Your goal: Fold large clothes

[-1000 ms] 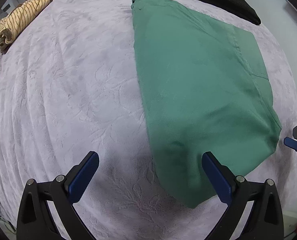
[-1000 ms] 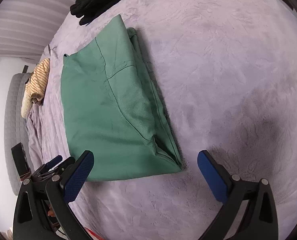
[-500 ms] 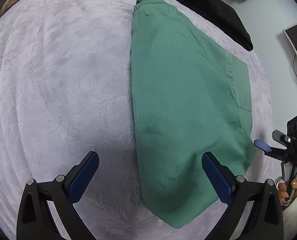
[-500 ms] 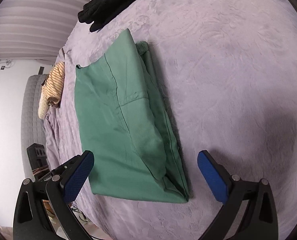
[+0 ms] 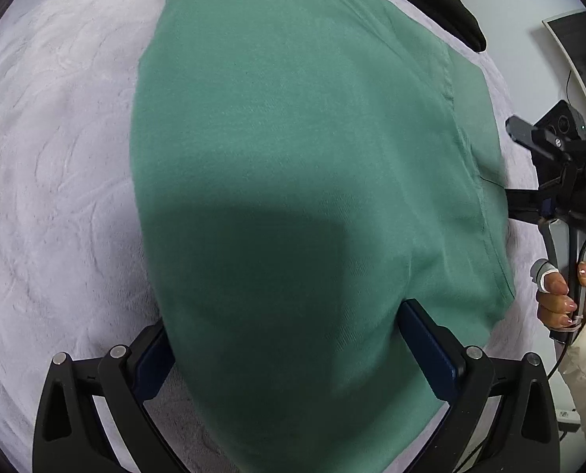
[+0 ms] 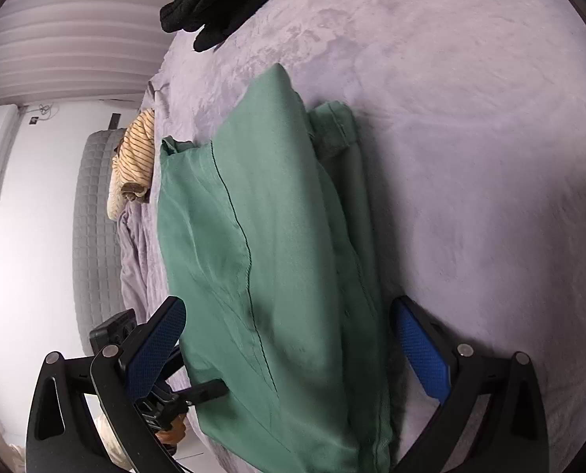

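A green garment (image 5: 293, 165) lies folded lengthwise on a lilac bedspread (image 5: 56, 157). My left gripper (image 5: 289, 351) is open, its blue pads on either side of the garment's near end, with cloth bulging between them. My right gripper (image 6: 289, 351) is open too and straddles the near end of the same garment (image 6: 269, 260) from the other side. The right gripper also shows at the right edge of the left wrist view (image 5: 549, 181), held by a hand.
A black garment (image 6: 214, 4) lies at the far end of the bed. A striped yellow garment (image 6: 135, 157) sits near a grey quilted headboard (image 6: 94, 228). A white wall and a blind lie beyond the bed's edge.
Both grippers have moved forward and down onto the green garment's near end, which now fills the space between each pair of fingers. Both stay open.
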`<state>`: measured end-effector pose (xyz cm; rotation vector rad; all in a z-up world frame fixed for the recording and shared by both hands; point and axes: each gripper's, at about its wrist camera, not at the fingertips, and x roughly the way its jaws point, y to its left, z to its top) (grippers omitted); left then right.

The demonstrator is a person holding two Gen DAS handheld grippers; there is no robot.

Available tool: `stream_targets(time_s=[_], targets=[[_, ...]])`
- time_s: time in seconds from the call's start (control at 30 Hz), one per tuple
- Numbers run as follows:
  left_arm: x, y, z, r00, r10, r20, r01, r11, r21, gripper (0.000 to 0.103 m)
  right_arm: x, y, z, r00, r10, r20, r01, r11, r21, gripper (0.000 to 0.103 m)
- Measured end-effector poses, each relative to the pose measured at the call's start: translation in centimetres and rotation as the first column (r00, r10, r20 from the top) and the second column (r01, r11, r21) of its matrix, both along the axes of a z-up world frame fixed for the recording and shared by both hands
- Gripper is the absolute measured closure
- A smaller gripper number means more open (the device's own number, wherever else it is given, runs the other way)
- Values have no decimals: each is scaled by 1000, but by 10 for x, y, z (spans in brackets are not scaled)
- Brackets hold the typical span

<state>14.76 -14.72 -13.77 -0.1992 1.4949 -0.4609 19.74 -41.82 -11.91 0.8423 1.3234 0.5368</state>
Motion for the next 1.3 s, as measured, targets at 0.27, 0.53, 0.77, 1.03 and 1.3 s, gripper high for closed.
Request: stream_targets(time_s=[0.27,0.53,0.77,1.03,1.3], targets=[[1,-6,-1,1000,14,20,-14,1000,2,8,34,16,-17,1000,-9,-6,9,999,47,0],[-10,10,37,995,-2,99,7,999,-43,59,35,15,-15,997,-61,-52,64,996,54,83],[-31,32,87,985,-14,169,31,995,-97,62,19,22,23,995,-98,-6,97,971,218,85],[-90,82,116,981,-18,194,39,994,-105,62,-24,65,61,998,-53,27,45,970,240,85],[-165,161,118,987,-3,160,11,999,-50,62,-92,142,57,1000,-20,-5,21,962,273,85]])
